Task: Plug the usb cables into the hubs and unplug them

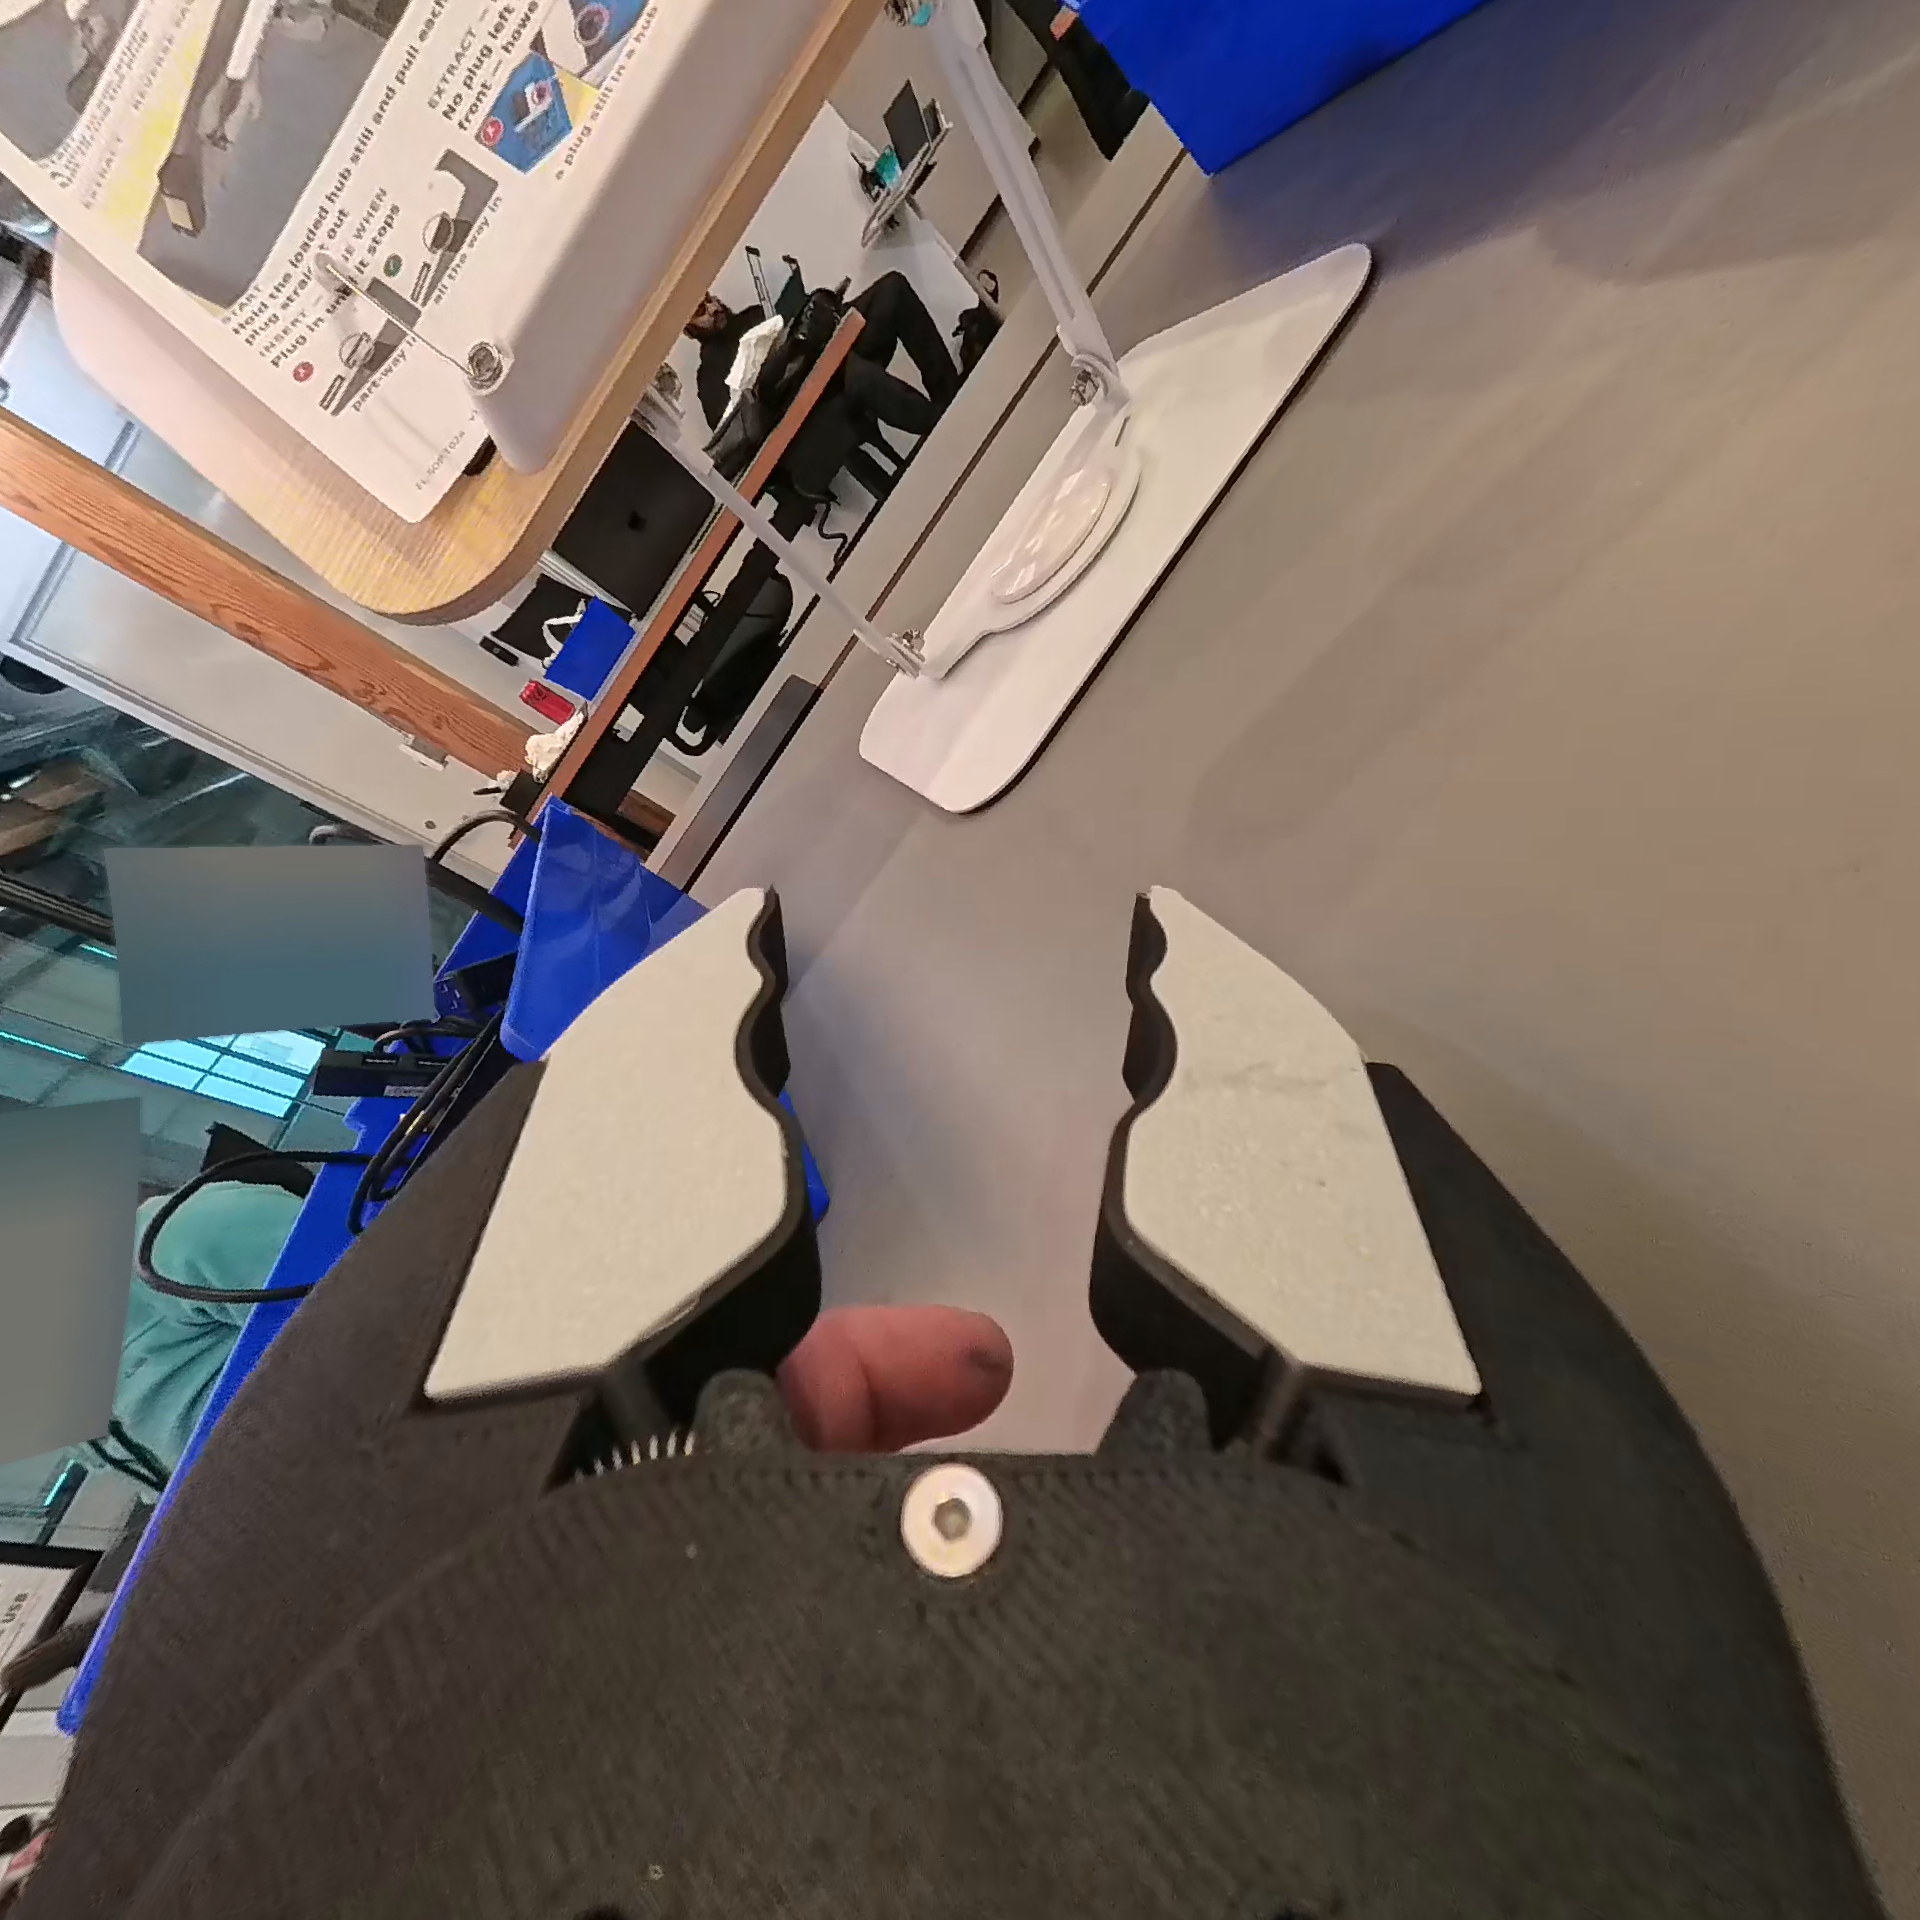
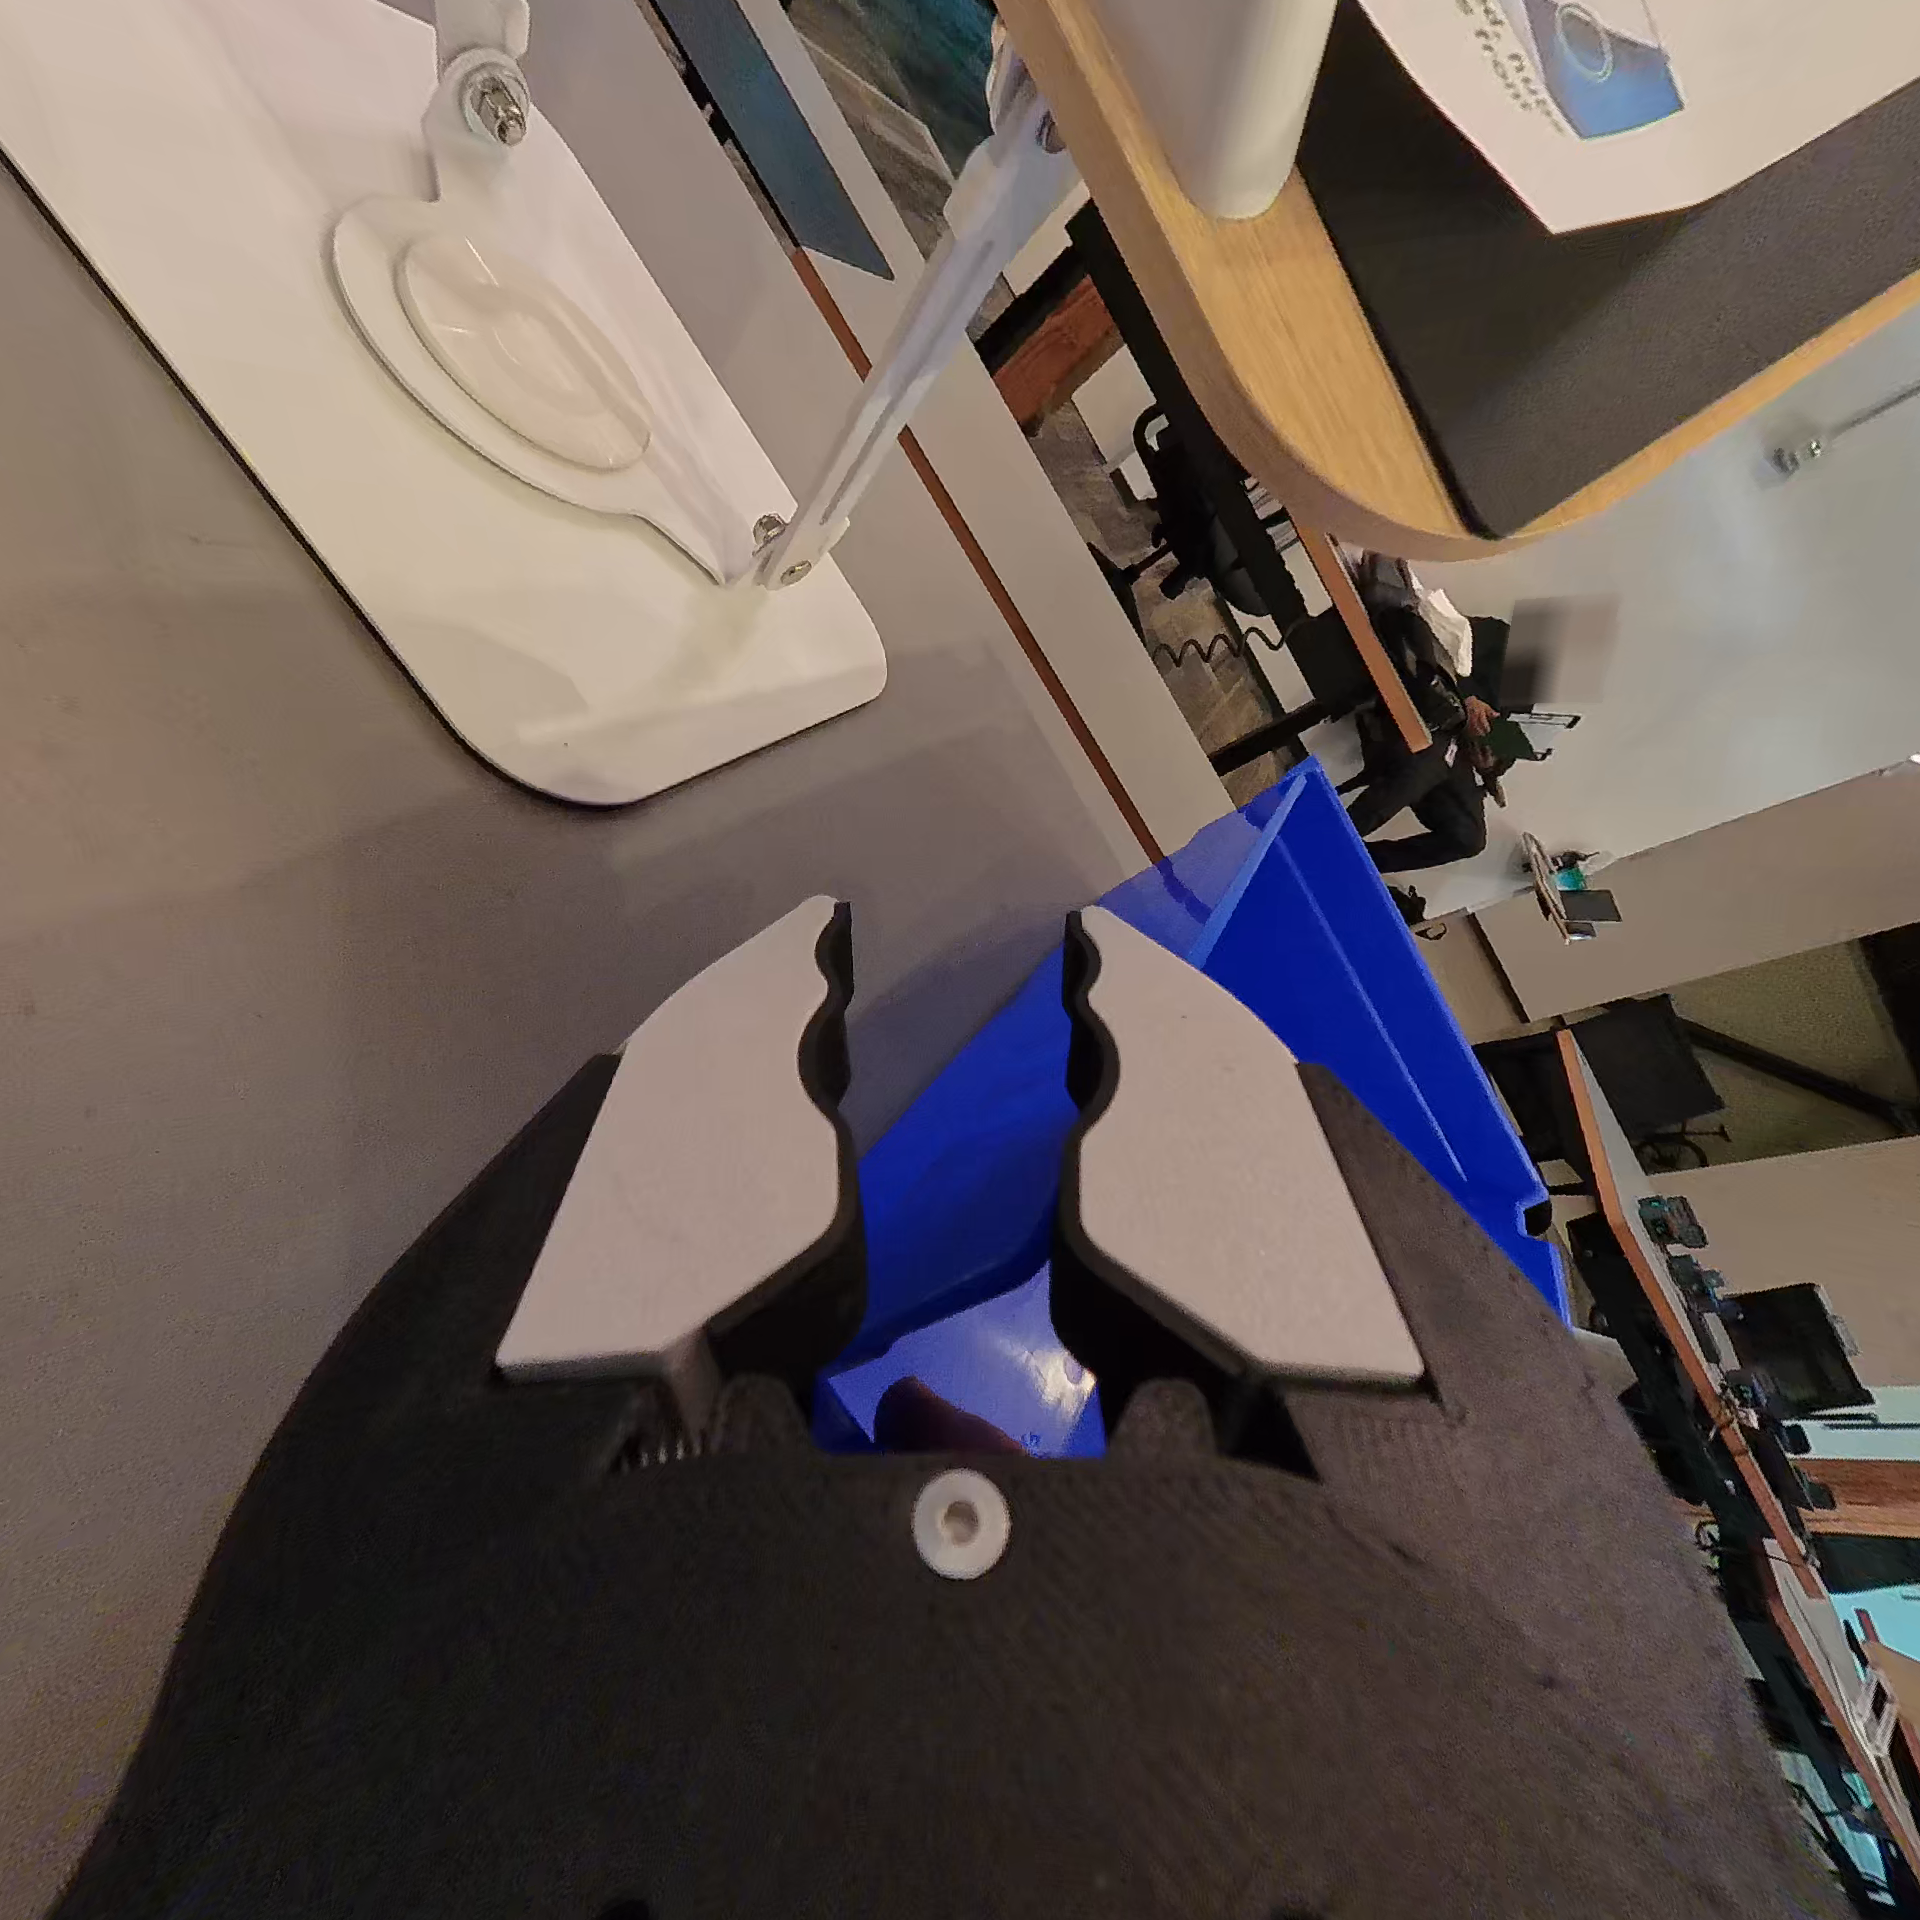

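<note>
Hubs, cables in blue bin, left of spread empty left fingers.

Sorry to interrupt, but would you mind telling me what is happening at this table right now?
A person is holding handheld tongs in each hand over a grey table, and neither is gripping anything. The left tongs are wide open above bare tabletop, with a blue bin holding black hubs and cables to their left. The right tongs are open above another blue bin. A white stand sits behind.
</note>
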Tool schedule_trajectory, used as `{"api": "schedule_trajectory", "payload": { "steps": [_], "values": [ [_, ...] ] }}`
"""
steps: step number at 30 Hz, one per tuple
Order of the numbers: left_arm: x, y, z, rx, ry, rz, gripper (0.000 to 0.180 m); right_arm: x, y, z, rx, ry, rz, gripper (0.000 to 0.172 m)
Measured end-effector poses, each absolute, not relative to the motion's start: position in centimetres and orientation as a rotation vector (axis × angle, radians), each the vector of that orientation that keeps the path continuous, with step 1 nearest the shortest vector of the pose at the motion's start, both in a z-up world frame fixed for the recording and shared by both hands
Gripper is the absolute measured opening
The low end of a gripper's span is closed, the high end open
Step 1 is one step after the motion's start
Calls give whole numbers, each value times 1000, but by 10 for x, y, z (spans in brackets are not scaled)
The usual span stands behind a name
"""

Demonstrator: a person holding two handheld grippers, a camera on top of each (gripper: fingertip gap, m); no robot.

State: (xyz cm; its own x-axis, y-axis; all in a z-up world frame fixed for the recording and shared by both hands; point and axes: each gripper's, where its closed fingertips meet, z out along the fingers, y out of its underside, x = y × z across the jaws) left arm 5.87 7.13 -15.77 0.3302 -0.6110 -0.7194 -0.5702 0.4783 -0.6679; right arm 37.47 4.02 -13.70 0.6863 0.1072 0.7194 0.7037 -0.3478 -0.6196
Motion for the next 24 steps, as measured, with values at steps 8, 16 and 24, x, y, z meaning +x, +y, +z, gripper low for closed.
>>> {"api": "schedule_trajectory", "payload": {
  "steps": [8, 16, 24],
  "values": [
    [66, 71, -163, -1163, 1348, 6, 57, 377, 24, -98, -1655, -583, -719, 38],
    [64, 71, -156, -1159, 1309, -34, 55, 363, -5, -47, -1390, -591, -920, 44],
    [58, 71, -141, -1144, 1229, -91, 55, 218, -36, 29, -1040, -770, -720, 27]
  ]
}}
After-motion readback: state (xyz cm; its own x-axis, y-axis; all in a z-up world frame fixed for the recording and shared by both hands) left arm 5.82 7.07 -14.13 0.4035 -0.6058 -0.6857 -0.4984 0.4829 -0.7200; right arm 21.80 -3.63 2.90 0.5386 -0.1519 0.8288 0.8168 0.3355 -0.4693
